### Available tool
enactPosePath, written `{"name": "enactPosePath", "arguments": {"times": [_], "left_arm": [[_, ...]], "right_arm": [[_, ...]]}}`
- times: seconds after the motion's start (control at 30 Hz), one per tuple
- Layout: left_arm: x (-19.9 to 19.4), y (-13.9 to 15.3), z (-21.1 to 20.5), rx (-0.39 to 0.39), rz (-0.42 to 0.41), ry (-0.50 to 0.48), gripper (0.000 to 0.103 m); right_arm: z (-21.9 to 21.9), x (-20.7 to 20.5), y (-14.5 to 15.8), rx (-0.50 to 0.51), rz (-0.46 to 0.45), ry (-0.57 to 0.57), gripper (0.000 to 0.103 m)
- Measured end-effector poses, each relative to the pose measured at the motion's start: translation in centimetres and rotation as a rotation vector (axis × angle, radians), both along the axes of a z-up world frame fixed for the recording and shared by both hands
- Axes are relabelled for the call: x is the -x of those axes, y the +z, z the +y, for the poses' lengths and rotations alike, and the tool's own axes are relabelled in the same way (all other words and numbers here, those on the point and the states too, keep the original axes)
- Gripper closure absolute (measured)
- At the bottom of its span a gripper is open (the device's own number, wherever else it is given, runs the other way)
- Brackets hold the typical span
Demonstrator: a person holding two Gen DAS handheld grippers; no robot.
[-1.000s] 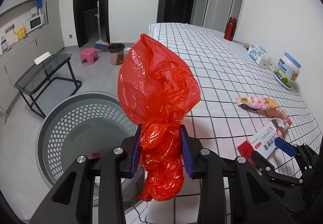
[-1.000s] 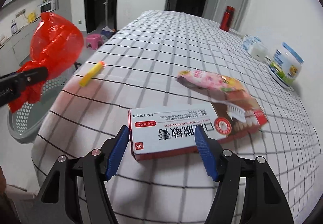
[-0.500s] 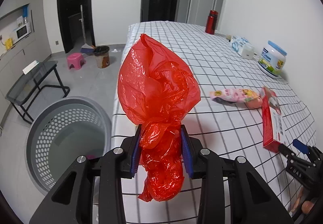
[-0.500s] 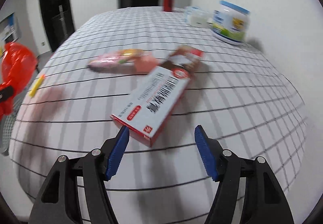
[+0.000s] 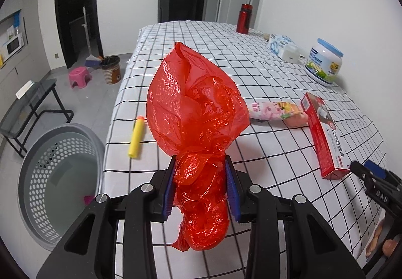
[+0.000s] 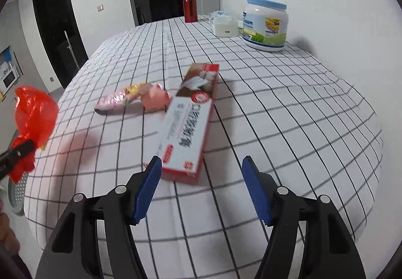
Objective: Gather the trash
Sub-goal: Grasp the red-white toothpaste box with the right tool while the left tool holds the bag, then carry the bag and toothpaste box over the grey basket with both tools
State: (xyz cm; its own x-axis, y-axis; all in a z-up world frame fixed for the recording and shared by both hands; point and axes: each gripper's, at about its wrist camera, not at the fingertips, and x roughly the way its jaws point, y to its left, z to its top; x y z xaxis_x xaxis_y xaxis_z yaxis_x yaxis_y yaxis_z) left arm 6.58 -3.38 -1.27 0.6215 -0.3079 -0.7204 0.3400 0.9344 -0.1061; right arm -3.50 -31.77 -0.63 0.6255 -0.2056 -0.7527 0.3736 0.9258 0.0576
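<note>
- The grey perforated basket [image 5: 57, 186] stands on the floor left of the checked table [image 5: 201, 52], down past its near left corner; a small pink scrap lies at its bottom.
- A yellow tube [image 5: 136, 138] lies on the cloth near that left edge, well left of the toothpaste box.
- The left gripper [image 5: 200, 187] is clamped on the knotted neck of a red plastic bag [image 5: 193, 108]; the puffed body of the bag stands up above the pads and the tail hangs below them. It hovers over the table's near edge, between the basket and the box.
- A pink snack wrapper [image 6: 130, 96] lies just left of the box's far end, touching or nearly touching it.
- The toothpaste box [image 6: 188, 125] lies flat on the cloth, straight ahead of the right gripper [image 6: 199, 187]. Its long axis runs away from that gripper, leaning a little right, so its near short end points between the blue pads.
- The right gripper's jaws stand apart and empty, wider than the box's narrow width. It is much the nearer hand, so I judge a push forward and down would bracket the box across its short side.
</note>
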Motion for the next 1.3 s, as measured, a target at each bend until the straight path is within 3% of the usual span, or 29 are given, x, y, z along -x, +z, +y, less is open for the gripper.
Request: {"name": "enactPosePath", "arguments": {"times": [0.27, 0.67, 0.77, 0.83, 0.9, 1.3], "left_arm": [[-0.7, -0.4, -0.4, 0.002, 0.017, 0.002, 0.069], [-1.7, -1.1, -0.4, -0.007, 0.037, 0.016, 0.069], [-1.8, -1.2, -0.4, -0.009, 0.04, 0.015, 0.069], [-1.9, -1.3, -0.4, -0.009, 0.042, 0.017, 0.069], [-1.9, -1.2, -0.3, -0.007, 0.044, 0.018, 0.069], [-1.4, -0.9, -0.1, -0.002, 0.029, 0.022, 0.069]], "right_arm": [[-1.0, -4.6, -0.4, -0.068, 0.016, -0.021, 0.039], [-2.4, -10.4, -3.3, -0.096, 0.146, -0.084, 0.035], [-2.8, -10.7, -3.9, -0.104, 0.145, -0.082, 0.035], [-2.7, -10.5, -3.9, -0.097, 0.134, -0.073, 0.049], [-2.6, -10.3, -3.9, -0.094, 0.129, -0.068, 0.051], [-1.7, -7.0, -1.2, -0.118, 0.028, -0.028, 0.052]]}}
